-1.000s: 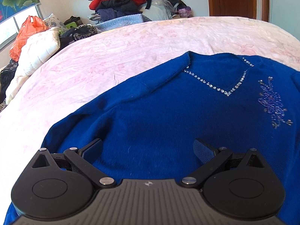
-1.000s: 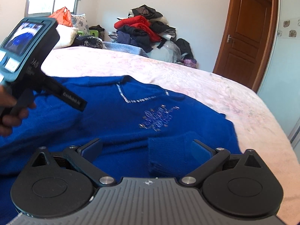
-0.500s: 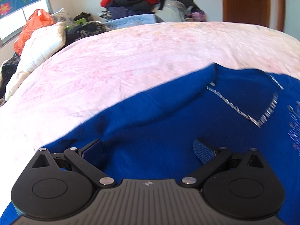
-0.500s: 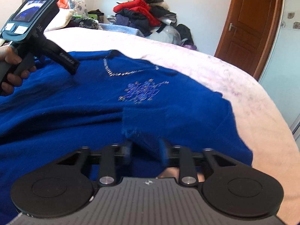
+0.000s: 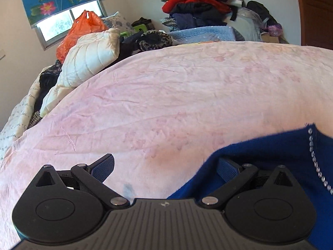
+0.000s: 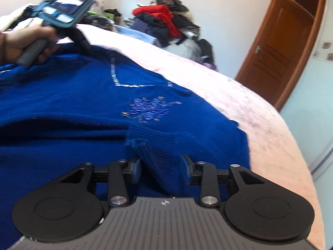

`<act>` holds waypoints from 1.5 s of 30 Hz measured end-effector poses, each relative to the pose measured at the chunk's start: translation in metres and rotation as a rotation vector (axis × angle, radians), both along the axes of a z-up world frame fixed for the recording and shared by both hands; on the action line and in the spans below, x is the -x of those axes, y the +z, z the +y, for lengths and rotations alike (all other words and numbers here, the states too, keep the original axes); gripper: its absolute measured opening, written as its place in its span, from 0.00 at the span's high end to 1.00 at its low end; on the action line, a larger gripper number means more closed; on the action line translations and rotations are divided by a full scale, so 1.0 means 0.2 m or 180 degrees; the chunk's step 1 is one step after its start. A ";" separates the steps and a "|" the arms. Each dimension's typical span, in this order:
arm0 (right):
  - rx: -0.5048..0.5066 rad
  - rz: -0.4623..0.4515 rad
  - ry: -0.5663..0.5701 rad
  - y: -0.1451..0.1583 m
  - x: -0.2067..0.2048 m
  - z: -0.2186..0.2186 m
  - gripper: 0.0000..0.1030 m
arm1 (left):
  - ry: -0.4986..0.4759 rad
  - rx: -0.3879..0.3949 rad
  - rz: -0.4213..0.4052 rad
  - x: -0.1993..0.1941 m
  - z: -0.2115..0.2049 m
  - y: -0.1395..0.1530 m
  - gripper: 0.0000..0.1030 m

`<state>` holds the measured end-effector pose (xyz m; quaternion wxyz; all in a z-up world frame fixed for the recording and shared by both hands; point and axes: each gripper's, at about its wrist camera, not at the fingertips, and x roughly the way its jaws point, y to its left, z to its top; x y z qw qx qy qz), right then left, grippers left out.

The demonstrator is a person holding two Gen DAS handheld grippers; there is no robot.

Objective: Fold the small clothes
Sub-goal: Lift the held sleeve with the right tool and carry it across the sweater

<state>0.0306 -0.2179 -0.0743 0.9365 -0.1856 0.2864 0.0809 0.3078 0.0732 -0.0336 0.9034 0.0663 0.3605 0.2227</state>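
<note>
A blue sweater (image 6: 62, 108) with a rhinestone V-neck and a beaded motif lies spread on the pink bedspread (image 5: 177, 95). My right gripper (image 6: 161, 169) is partly closed around the sweater's ribbed cuff (image 6: 158, 143), which stands bunched between the fingers. My left gripper (image 5: 164, 167) is open at the sweater's left shoulder edge (image 5: 260, 152); its right finger rests on the blue fabric, its left finger is over the bedspread. In the right wrist view the left gripper (image 6: 83, 41) sits at the far left by the neckline, held in a hand.
A white quilted jacket (image 5: 91, 54) and an orange plastic bag (image 5: 81, 29) lie at the bed's far left. A pile of clothes (image 5: 199, 6) stands against the back wall. A brown door (image 6: 276, 62) is at the right. The bed edge (image 6: 308, 166) curves down on the right.
My left gripper has moved left, off the sweater's chest to its shoulder edge. My right gripper has closed in on the ribbed cuff, then eased a little wider, and the cuff has lifted.
</note>
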 end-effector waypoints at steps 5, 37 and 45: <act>-0.0323 -0.0032 0.0045 0.07 -0.04 -0.06 0.96 | -0.0091 0.0017 -0.0046 0.04 -0.02 0.05 0.00; -0.1195 -0.0892 -0.2371 0.17 0.19 -1.42 0.96 | -0.4743 0.0493 0.0907 1.68 -0.99 0.09 0.00; -0.1324 -0.0784 -0.2254 0.10 0.22 -1.39 0.96 | -0.4527 0.0260 0.1554 1.73 -1.04 -0.05 0.41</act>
